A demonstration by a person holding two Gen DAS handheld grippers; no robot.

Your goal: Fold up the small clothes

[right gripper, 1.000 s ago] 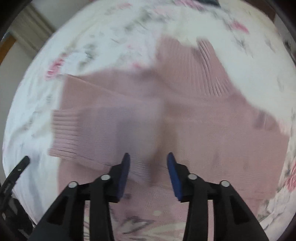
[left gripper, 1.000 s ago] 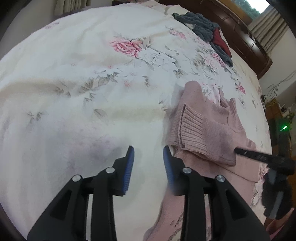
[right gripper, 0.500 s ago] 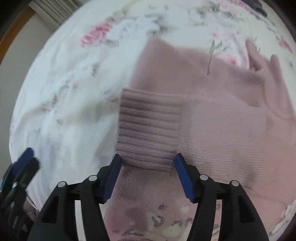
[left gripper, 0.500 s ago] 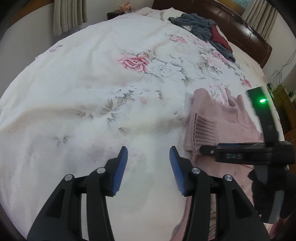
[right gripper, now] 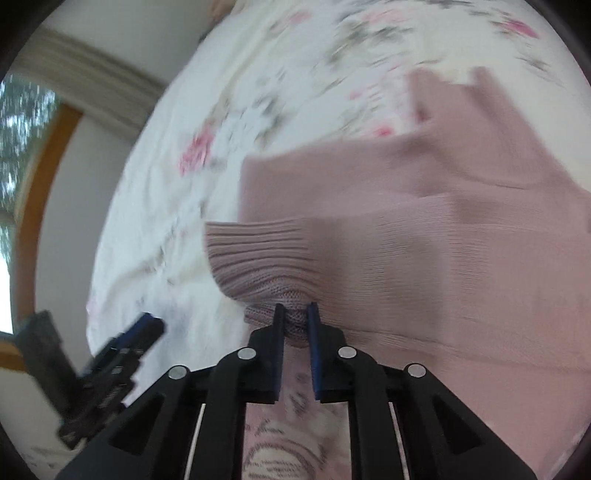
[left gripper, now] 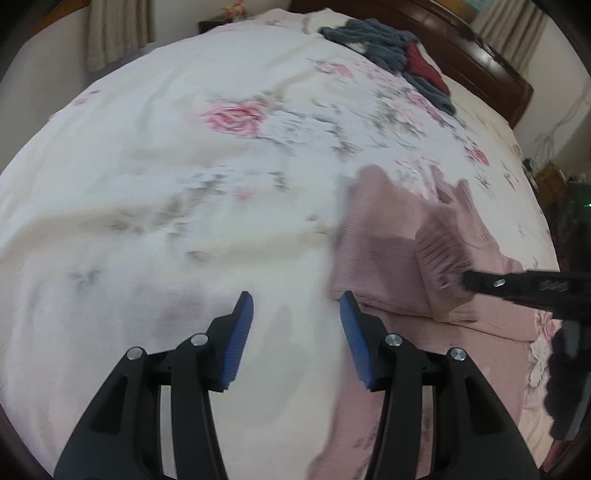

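A pink knit sweater [left gripper: 388, 254] lies on the floral bedspread, its sleeve folded across the body. My right gripper [right gripper: 295, 314] is shut on the ribbed cuff [right gripper: 258, 258] of that sleeve and holds it lifted off the sweater [right gripper: 443, 229]. The left wrist view shows the same right gripper [left gripper: 465, 280] at the right, pinching the cuff [left gripper: 439, 254]. My left gripper [left gripper: 295, 306] hangs open over bare bedspread, just left of the sweater's edge, nothing between its fingers. The left gripper's blue tip [right gripper: 144, 325] shows at lower left in the right wrist view.
The white floral bedspread [left gripper: 184, 166] spreads wide to the left and far side. A pile of grey-blue and red clothes [left gripper: 399, 48] lies near the dark wooden headboard [left gripper: 491, 70]. A curtain [left gripper: 118, 29] hangs at far left. A wall and a wooden window frame [right gripper: 44, 184] border the bed.
My right gripper has gone from open around the ribbed cuff to shut on it and has drawn it up and to the right. The left gripper has stayed open beside the sweater.
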